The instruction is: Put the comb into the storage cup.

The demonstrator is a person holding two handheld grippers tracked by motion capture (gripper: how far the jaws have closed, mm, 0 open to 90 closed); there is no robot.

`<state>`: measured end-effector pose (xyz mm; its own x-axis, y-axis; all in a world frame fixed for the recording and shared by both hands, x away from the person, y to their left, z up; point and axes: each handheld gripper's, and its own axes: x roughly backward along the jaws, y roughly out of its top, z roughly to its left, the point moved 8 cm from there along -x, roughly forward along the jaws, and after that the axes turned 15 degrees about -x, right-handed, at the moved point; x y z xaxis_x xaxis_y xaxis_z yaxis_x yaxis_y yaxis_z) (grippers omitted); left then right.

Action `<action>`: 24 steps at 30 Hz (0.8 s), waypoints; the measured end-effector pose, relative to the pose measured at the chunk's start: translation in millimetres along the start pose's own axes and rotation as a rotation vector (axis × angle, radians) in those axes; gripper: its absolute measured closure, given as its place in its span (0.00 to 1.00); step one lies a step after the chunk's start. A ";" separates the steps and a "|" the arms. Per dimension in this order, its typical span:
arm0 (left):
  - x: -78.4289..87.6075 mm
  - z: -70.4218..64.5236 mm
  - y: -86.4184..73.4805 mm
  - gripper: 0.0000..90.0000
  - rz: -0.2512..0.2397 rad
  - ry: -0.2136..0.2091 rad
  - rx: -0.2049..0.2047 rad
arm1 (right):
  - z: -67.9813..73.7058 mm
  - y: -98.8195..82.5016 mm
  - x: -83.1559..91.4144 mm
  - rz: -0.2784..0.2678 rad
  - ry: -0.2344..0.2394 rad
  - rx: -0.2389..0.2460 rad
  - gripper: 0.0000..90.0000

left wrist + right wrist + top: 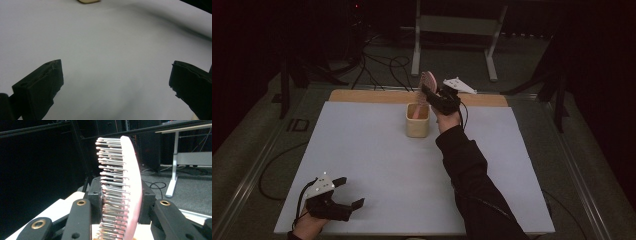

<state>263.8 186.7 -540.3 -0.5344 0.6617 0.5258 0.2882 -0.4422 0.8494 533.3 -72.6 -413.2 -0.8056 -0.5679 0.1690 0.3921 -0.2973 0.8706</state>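
The left tool (343,192) rests at the near left corner of the surface (362,150), its jaws spread wide with nothing between them; in the left gripper view only bare white surface lies ahead of the two black fingers (42,87). The cream holder (417,120) stands well away from it, forward and to its right, so this hand looks to have no part in the coming move.

The right tool (433,96) hangs at the far middle of the surface, at the end of an outstretched dark sleeve (472,175), and it is by far the nearer hand to the holder. It is clenched on a pink hairbrush (127,185): in the right gripper view the jaws press the brush from both sides, one against the bristles and one against the pink back. The brush's long axis runs roughly upright, tilted a little, with the head rising above the tool and the lower end pointing down.

The holder sits just below and slightly to the left of the right tool, its open mouth upward, so the brush's lower end hangs at or just inside that mouth. Whether it already touches the inside cannot be told. The next move likely calls for lowering the brush straight along its own axis into the holder before letting go.
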 end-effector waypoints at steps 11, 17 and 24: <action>-1.0 -0.4 -0.2 0.00 0.000 0.000 0.000 | -8.3 -16.4 -1.4 0.020 0.000 -0.041 0.72; -1.4 -0.3 -0.8 0.00 0.001 -0.002 0.002 | -12.4 -24.2 -3.0 0.039 0.006 -0.049 0.72; -2.0 -0.7 -1.2 0.00 0.004 -0.006 0.000 | -16.9 -26.8 -2.3 0.055 0.018 -0.069 0.71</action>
<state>264.0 185.5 -542.4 -0.5286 0.6635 0.5295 0.2904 -0.4448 0.8473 532.1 -76.3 -444.7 -0.7738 -0.5987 0.2067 0.4659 -0.3168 0.8262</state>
